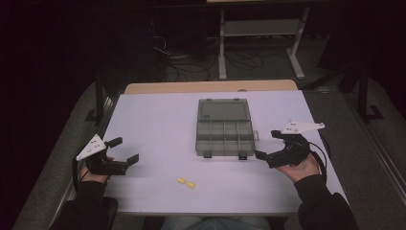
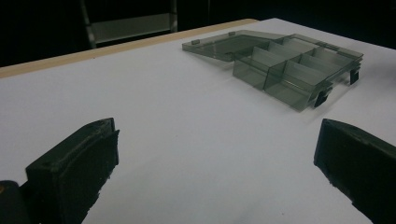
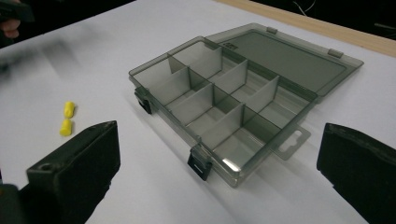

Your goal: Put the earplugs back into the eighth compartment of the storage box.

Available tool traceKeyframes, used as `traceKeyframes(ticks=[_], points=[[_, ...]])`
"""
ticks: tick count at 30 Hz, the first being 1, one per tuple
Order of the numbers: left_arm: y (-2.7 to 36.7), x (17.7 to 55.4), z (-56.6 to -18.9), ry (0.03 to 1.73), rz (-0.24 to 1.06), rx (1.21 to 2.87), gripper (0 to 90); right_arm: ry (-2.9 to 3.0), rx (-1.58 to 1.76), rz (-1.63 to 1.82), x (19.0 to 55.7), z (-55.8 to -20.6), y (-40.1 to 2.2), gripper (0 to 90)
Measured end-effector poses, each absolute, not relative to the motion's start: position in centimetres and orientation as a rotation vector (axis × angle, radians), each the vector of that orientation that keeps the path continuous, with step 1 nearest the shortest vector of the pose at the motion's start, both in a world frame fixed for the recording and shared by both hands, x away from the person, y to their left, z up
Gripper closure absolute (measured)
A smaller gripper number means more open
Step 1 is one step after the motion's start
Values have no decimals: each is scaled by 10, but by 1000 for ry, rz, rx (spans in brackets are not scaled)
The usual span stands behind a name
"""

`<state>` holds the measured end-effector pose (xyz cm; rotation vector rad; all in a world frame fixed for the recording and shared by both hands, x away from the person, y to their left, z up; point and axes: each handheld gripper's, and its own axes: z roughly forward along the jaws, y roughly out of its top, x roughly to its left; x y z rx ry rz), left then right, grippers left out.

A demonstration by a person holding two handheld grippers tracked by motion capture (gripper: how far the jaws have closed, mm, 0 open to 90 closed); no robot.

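A: High view, nearest first?
B: Two small yellow foam earplugs (image 1: 186,182) lie at six o'clock on the white table (image 1: 153,124). The left gripper (image 1: 128,150) at eight and the right gripper (image 1: 268,144) at four are both spread, holding nothing.

A: Left gripper view?
B: Jaws wide apart; the smoky translucent plastic compartment box (image 2: 285,70) sits at one o'clock, lid laid back.

A: Right gripper view?
B: Jaws agape, box ahead with empty compartments, earplugs at nine. Probably nothing's begun; next, pinch one plug.
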<state>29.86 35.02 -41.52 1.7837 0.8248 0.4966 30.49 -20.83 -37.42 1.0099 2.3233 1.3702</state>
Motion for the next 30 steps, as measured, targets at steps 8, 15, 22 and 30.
traceKeyframes(ticks=[8,15,22,30], points=[[350,299,-415,822,497,1786,0,2372,941,1360,305,-368,-189,0],[350,299,-415,817,495,1787,0,2423,907,1351,306,-369,-177,0],[350,299,-415,817,494,1786,0,2473,873,1338,307,-370,-164,0],[350,299,-415,816,493,1785,0,2516,840,1329,309,-372,-148,0]])
